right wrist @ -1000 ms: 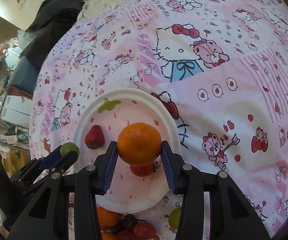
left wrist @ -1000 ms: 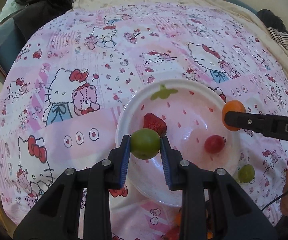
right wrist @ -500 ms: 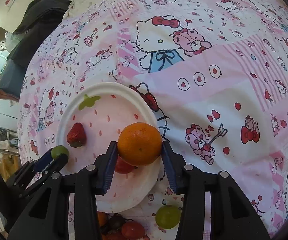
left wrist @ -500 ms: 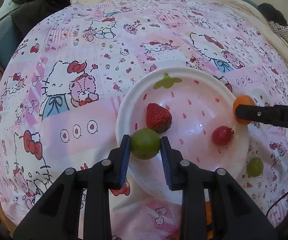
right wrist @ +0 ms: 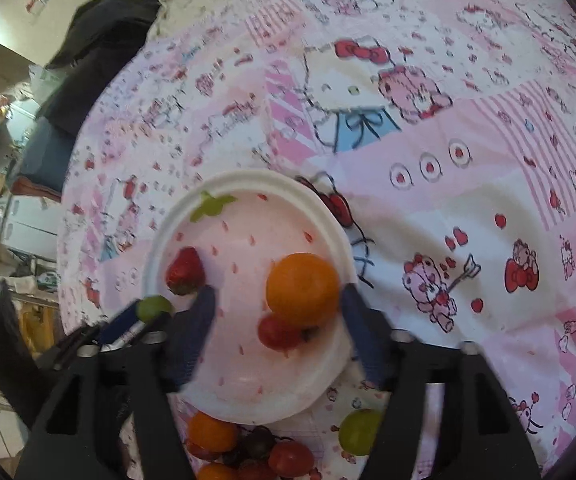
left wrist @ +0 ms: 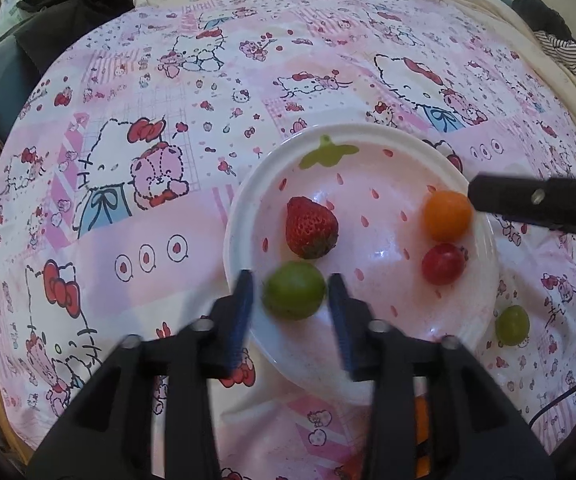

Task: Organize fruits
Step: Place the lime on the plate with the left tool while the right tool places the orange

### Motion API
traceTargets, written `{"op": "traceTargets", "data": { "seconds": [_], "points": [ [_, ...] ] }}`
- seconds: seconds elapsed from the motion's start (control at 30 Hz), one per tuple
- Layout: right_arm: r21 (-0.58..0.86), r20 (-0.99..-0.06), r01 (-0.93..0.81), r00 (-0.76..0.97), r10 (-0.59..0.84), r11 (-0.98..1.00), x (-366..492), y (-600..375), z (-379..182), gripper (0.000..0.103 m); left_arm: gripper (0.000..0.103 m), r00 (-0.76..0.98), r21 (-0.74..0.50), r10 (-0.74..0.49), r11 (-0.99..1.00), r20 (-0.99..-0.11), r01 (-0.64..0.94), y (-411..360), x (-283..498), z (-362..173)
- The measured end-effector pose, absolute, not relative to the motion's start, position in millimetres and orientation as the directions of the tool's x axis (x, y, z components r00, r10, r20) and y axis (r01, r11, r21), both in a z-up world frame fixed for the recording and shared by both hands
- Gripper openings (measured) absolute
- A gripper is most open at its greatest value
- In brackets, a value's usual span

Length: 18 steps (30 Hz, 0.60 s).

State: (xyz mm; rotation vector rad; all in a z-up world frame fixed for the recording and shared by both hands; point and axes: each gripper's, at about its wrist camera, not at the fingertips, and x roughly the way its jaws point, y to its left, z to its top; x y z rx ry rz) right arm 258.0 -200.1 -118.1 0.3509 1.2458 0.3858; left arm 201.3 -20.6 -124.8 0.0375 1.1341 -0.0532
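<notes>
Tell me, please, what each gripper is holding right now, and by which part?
Nothing: both have opened. The green fruit and the orange sit on the plate, gaps beside the fingers.

Black tongs (left wrist: 291,292), blue ribbed pads (left wrist: 244,300)

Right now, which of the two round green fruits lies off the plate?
The green grape on the pink cloth, right of the white plate. The other green fruit sits between the left gripper fingers, over the plate.

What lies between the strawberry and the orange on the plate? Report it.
Nothing. Between the strawberry and the orange there is only bare plate with printed red drops, clearest in the left wrist view.
</notes>
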Motion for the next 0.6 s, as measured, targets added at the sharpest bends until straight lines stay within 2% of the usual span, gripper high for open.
{"op": "traceTargets", "data": {
  "seconds": [0.03,0.07,0.13,0.37,0.6],
  "points": [
    [0.461,-0.839,-0.100,0.276,0.469,0.882,258,-198,-115,0.088,0.062,0.436,0.008,-0.017,0.998,-0.900,0.057,-21,200,-123],
    [0.463,-0.834,-0.109,0.281,0.474,0.879,258,-197,-112,0.088,0.070,0.445,0.010,-0.016,0.998,-0.895,0.055,-21,199,-121],
    [0.466,-0.823,-0.135,0.296,0.484,0.875,257,-194,-104,0.088,0.073,0.454,-0.001,-0.027,0.998,-0.890,0.055,-21,198,-118],
    [0.469,-0.789,-0.170,0.360,0.497,0.867,247,-201,-75,0.088,0.073,0.487,-0.041,-0.064,0.998,-0.871,0.057,-22,190,-101],
    [0.471,-0.757,-0.176,0.423,0.498,0.864,227,-215,-49,0.088,0.073,0.583,0.019,-0.019,0.998,-0.812,0.058,-22,160,-61]
  ]
}}
